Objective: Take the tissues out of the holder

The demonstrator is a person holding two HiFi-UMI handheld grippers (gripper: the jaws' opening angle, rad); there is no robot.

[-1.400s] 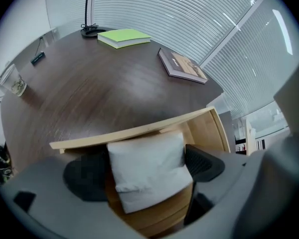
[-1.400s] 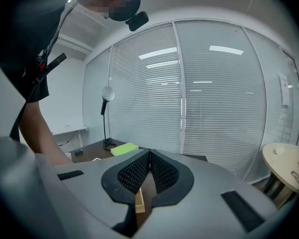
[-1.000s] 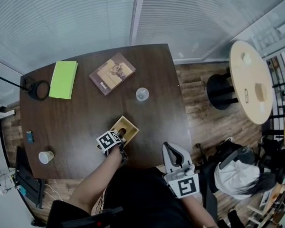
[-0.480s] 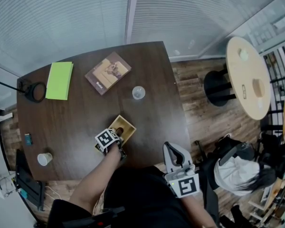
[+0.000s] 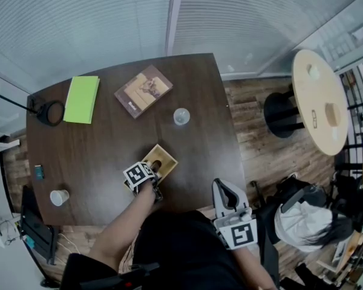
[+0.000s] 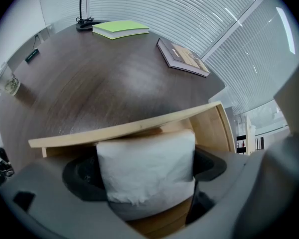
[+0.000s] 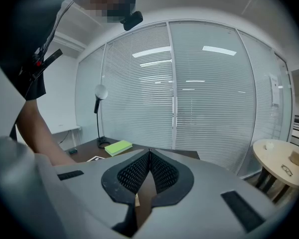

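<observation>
A light wooden tissue holder (image 5: 165,159) stands near the front edge of the dark table (image 5: 109,144). My left gripper (image 5: 152,170) reaches into it. In the left gripper view a white wad of tissues (image 6: 145,166) sits between the dark pads (image 6: 79,176), just behind the holder's wooden rim (image 6: 139,127), and the jaws are closed against it. My right gripper (image 5: 222,190) hangs off the table's front right corner, close to my body. Its jaws meet with nothing between them in the right gripper view (image 7: 149,156).
On the table lie a green book (image 5: 81,99), a brown book (image 5: 144,90), a clear glass (image 5: 181,116), a paper cup (image 5: 58,197), a lamp base (image 5: 48,112) and a small device (image 5: 39,172). A round pale table (image 5: 319,101) and a black stool (image 5: 282,115) stand to the right.
The head view has shifted slightly. My left gripper stays at the holder and the right gripper stays near my body.
</observation>
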